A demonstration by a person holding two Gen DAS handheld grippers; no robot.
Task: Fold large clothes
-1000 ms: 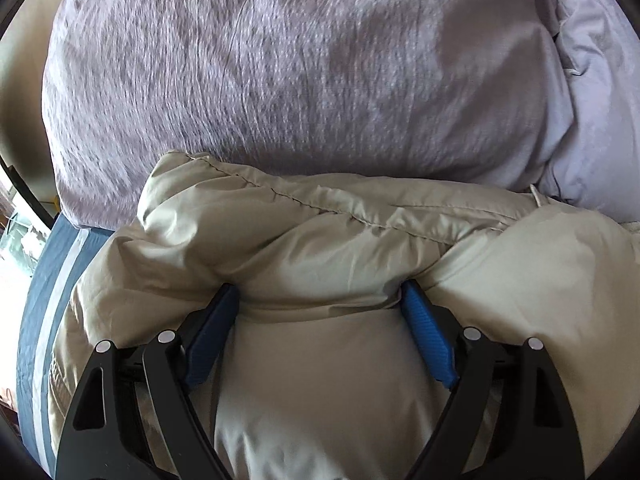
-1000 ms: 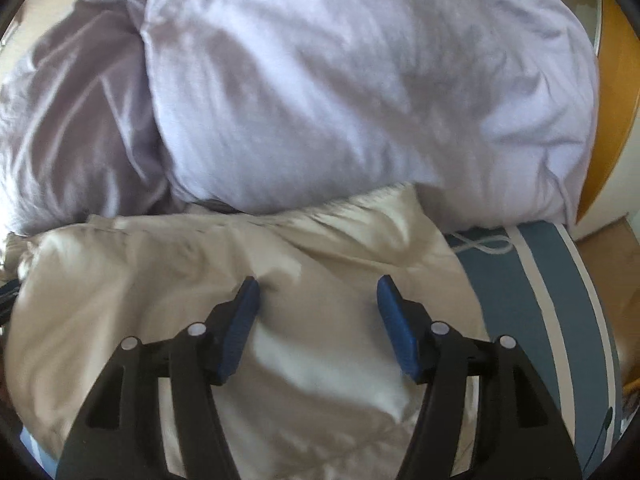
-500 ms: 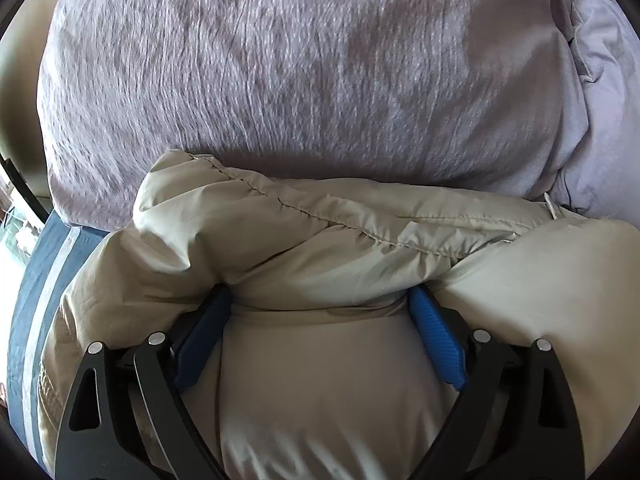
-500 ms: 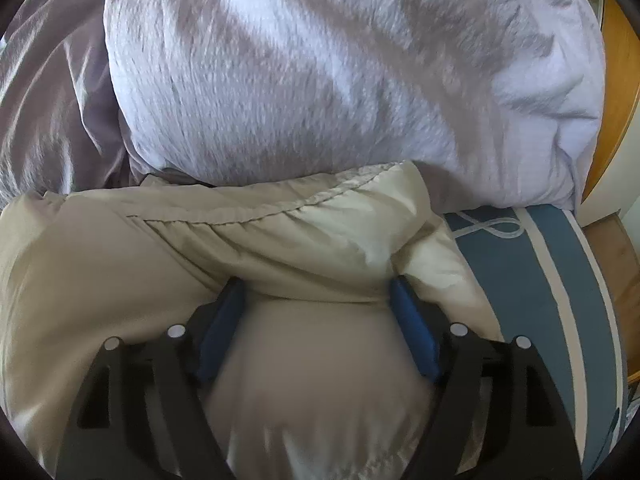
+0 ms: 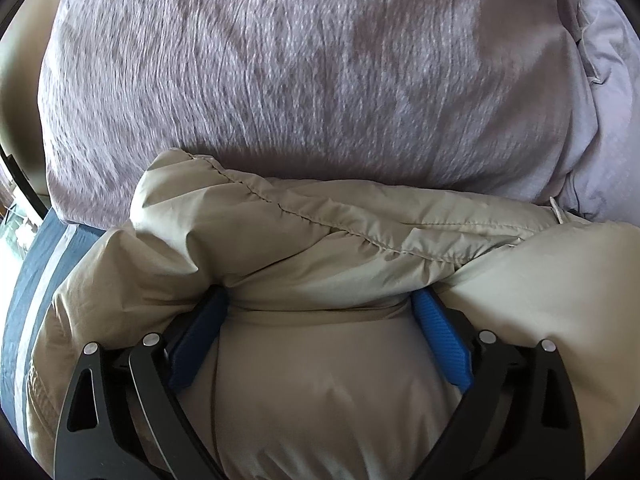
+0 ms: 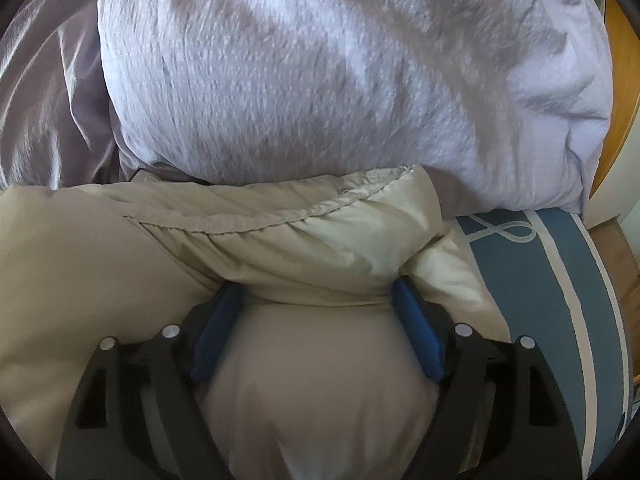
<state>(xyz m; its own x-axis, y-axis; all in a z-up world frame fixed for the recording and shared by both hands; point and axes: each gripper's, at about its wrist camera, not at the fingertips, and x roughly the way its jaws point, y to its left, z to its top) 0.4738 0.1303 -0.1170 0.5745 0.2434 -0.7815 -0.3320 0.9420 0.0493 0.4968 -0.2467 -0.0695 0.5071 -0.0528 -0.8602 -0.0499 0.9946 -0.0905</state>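
Note:
A puffy beige jacket [image 5: 304, 240] lies folded on the bed, its stitched edge against the pillows. My left gripper [image 5: 320, 296] presses down into it. Its jaws are opening, and a soft bulge of jacket fills the space between the blue pads [image 5: 440, 344]. In the right wrist view the same jacket [image 6: 280, 248] lies under my right gripper [image 6: 318, 286]. Those jaws are opening too, with jacket padding swelling up between them. On both grippers the fingertips are tucked under the folded upper layer. Neither pair of pads pinches the fabric.
Two lilac pillows [image 5: 280, 80] [image 6: 340, 80] lie just beyond the jacket. The blue bedsheet with white stripes shows at the left [image 5: 32, 288] and at the right [image 6: 540, 280]. A wooden headboard [image 6: 618, 60] rises at the far right.
Both grippers have sunk into the jacket and their jaws have spread wider. The right one was above flat fabric; now padding bulges between its pads. The pillows look nearer.

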